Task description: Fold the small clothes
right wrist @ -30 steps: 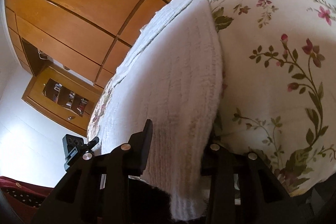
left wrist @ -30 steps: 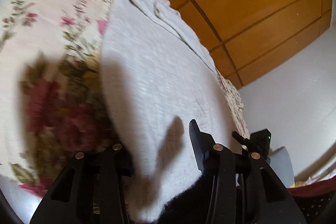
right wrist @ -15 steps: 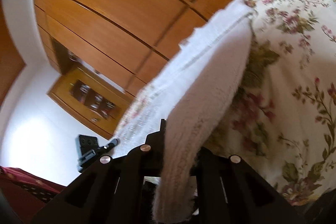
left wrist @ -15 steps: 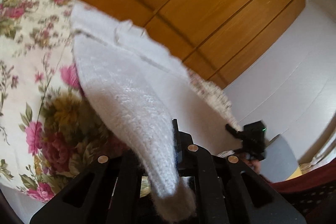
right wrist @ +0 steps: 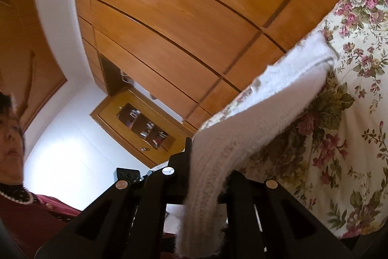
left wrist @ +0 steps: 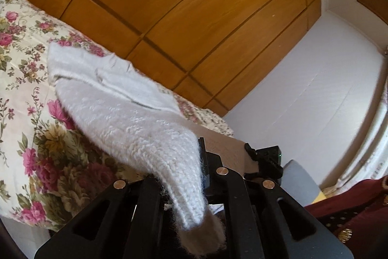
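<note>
The left tool [left wrist: 194,188] is clamped on one near corner of a white knitted garment [left wrist: 116,101], probably a small sweater, though its shape is hard to read. The right tool [right wrist: 206,183] is clamped on the other near corner [right wrist: 266,108]. The knit's near edge is lifted off the bed, while its far part lies on the floral bedspread [left wrist: 26,79]. Each pinched corner droops past the black fingers. Behind the bed stands a wooden panelled wardrobe [right wrist: 184,16].
</note>
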